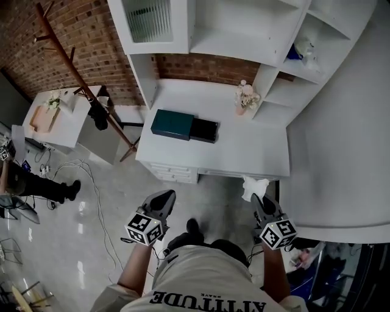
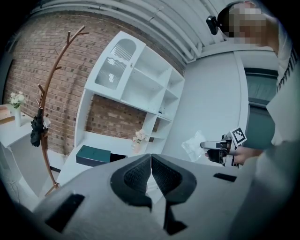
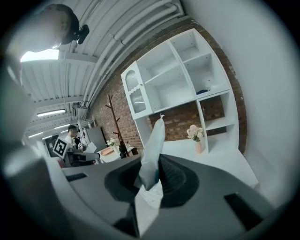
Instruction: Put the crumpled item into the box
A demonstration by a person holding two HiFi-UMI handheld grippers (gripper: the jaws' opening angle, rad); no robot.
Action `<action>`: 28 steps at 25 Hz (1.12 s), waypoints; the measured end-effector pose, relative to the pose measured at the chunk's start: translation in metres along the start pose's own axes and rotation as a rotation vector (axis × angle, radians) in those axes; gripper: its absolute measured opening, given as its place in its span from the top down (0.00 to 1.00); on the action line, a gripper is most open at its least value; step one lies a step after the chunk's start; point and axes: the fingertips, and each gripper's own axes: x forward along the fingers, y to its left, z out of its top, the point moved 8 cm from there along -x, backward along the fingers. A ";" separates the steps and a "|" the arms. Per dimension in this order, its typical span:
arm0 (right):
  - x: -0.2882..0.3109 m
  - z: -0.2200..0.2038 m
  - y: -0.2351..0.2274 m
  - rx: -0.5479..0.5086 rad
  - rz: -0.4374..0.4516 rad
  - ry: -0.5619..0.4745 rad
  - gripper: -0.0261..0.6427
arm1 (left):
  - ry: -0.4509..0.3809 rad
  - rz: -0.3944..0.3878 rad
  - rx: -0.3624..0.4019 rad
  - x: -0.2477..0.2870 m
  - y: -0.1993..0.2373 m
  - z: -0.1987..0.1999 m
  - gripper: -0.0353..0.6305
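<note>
"Starting with the biggest thing, what goes in the entry?"

"White shelf unit [image 1: 244,24] against the brick wall [image 1: 201,67]. Open compartments, one glazed door [image 1: 146,18] at upper left. Under it is the white table [image 1: 256,152], with drawers [image 1: 173,172] along its near edge. The grey floor [image 1: 109,207] lies in front, with cables [image 1: 91,177] trailing across it on the left."

"Next size down?"

"A brown coat rack [image 1: 73,73] slants across the view left of the table, with a small side table [image 1: 67,122] beyond it. Then the box [image 1: 173,124]: dark teal, lying flat on the left-centre of the table, a black section [image 1: 204,130] jutting from its right end. I cannot tell what is inside."

"Tongs?"

"My left tongs [image 2: 151,161] have their jaws together, pads meeting, nothing between them. They hang over the floor, short of the table. My right tongs [image 3: 152,161] are clamped on the crumpled item [image 3: 154,140]. It stands up from between the pads as a pale creased strip, and more of it hangs below."

"Where is the item relative to the box?"

"The head view shows it as a white wad at the tips of the right tongs. It sits by the table's near edge on the right side, well apart from the box and not in it. Smallest entry: a vase of flowers [image 1: 245,97] at the back right of the table, beside the shelf unit."
</note>
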 end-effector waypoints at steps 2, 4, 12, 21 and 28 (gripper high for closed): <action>0.013 0.004 0.005 -0.008 -0.002 -0.001 0.85 | -0.002 -0.006 0.004 0.001 0.015 0.005 0.90; 0.023 0.007 0.009 -0.011 -0.002 0.003 0.85 | -0.009 -0.004 0.003 0.002 0.026 0.008 0.90; 0.053 0.016 0.019 -0.035 0.013 0.031 0.85 | -0.031 0.012 -0.022 -0.005 0.048 0.012 0.90; 0.105 0.013 0.002 -0.054 0.055 0.065 0.85 | -0.037 0.090 -0.040 -0.002 0.071 0.014 0.90; 0.169 0.017 -0.014 -0.063 0.115 0.100 0.85 | -0.023 0.149 -0.050 0.015 0.092 0.025 0.90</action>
